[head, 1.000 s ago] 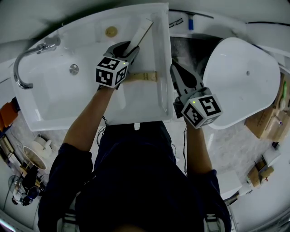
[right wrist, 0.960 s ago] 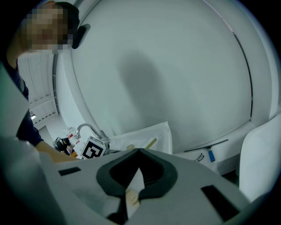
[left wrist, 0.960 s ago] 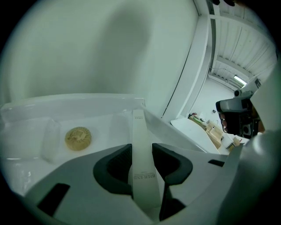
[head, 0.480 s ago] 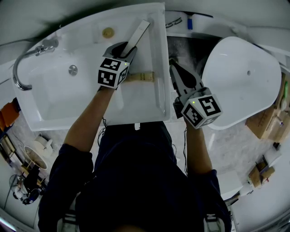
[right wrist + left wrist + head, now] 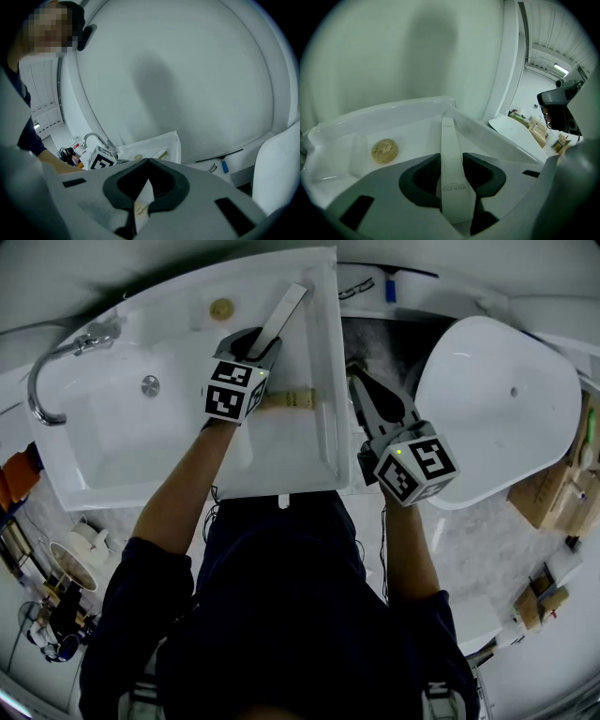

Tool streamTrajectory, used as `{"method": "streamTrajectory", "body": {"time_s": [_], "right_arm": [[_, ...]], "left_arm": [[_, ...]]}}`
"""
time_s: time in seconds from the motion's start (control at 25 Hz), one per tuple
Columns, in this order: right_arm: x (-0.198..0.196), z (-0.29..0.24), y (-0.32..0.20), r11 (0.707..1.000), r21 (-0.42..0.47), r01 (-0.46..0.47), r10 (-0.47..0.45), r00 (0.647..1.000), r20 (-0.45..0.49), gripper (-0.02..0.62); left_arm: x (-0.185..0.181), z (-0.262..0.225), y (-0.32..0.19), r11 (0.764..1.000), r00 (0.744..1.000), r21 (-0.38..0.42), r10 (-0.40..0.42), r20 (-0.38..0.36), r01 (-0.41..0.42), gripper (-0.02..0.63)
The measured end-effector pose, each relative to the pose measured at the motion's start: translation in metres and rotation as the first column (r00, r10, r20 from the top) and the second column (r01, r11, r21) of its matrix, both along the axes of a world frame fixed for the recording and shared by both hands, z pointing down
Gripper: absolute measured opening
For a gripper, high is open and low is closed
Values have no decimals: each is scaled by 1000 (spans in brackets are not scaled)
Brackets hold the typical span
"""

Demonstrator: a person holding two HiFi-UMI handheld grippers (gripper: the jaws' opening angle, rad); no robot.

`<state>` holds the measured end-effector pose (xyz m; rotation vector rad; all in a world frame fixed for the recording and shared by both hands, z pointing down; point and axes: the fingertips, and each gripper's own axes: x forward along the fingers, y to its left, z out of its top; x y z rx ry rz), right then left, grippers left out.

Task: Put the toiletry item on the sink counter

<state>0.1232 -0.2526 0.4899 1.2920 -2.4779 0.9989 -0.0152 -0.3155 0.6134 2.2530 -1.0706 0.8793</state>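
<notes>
Slim white toiletry box (image 5: 291, 304), near end clamped in left gripper (image 5: 259, 341), over far right of sink counter (image 5: 281, 442). Likely light, stiff card (probably crushable); grip flat sides. Right gripper (image 5: 146, 187) pinches white sachet (image 5: 142, 205).

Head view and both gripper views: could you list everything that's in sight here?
sink: one, white, left half of the head view
faucet: one, chrome, sink's left end
drain: one, metal, in the basin
round disc: one, tan, sink's back ledge
beige strip: one, lying on the sink's right ledge
toilet: one, white, right
long box: one, white, between the left jaws
small packet: one, white, between the right jaws
left gripper: grey and black, over the sink
right gripper: grey and black, between sink and toilet
</notes>
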Motion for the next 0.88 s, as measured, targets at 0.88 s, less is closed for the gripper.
{"method": "streamTrajectory", "body": {"time_s": [0.88], "right_arm": [[-5, -6, 6, 1000, 10, 0, 0, 1000, -16, 3]], "left_arm": [[-5, -14, -1, 1000, 1000, 28, 9, -16, -9, 179]]}}
